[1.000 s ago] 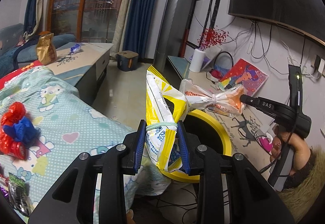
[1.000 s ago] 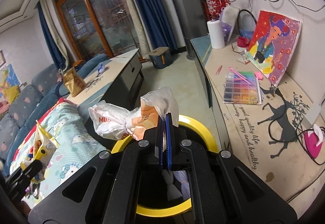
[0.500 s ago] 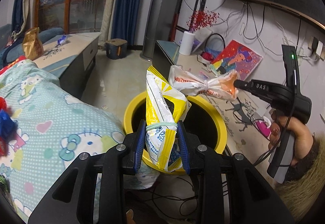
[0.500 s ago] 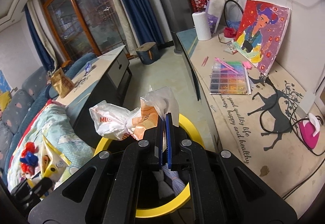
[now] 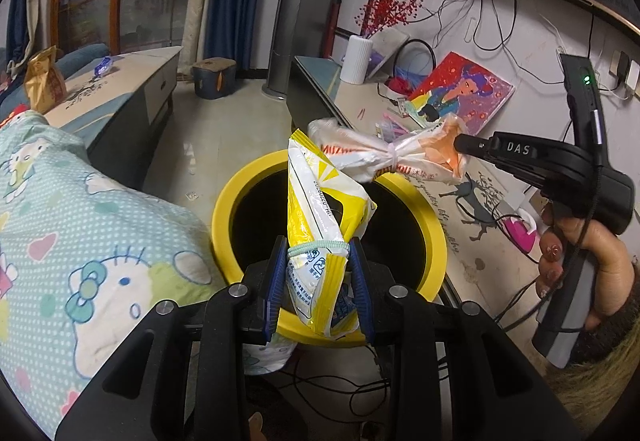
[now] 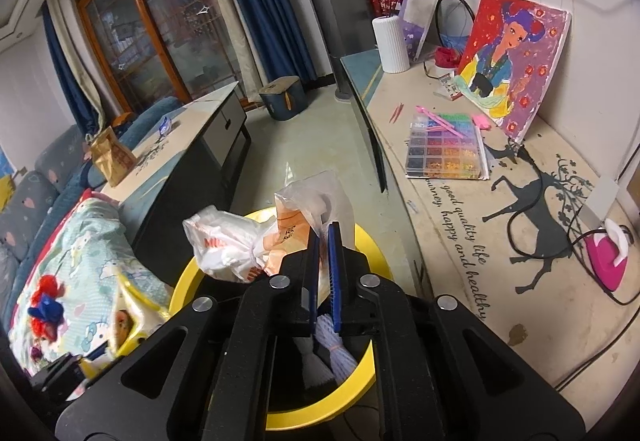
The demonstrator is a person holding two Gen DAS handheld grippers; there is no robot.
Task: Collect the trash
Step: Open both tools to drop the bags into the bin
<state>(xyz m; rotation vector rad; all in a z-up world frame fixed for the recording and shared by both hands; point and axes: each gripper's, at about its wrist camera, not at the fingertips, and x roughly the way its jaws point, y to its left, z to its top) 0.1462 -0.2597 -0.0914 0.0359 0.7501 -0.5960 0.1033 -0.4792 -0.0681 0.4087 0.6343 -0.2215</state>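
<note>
My left gripper is shut on a yellow-and-white snack bag with a green band round it, held over the near rim of the yellow trash bin. My right gripper is shut on a knotted white-and-orange plastic bag, held above the same bin. In the left wrist view that bag hangs over the bin's far side, pinched by the right gripper. The snack bag also shows in the right wrist view.
A Hello Kitty blanket lies left of the bin. A low cabinet top on the right holds a bead box, a painting, cables and a pink object. A grey coffee table stands behind. Red and blue trash lies on the blanket.
Both grippers have moved toward the bin with their bags. The left one has swung right and now holds the snack bag over the opening.
</note>
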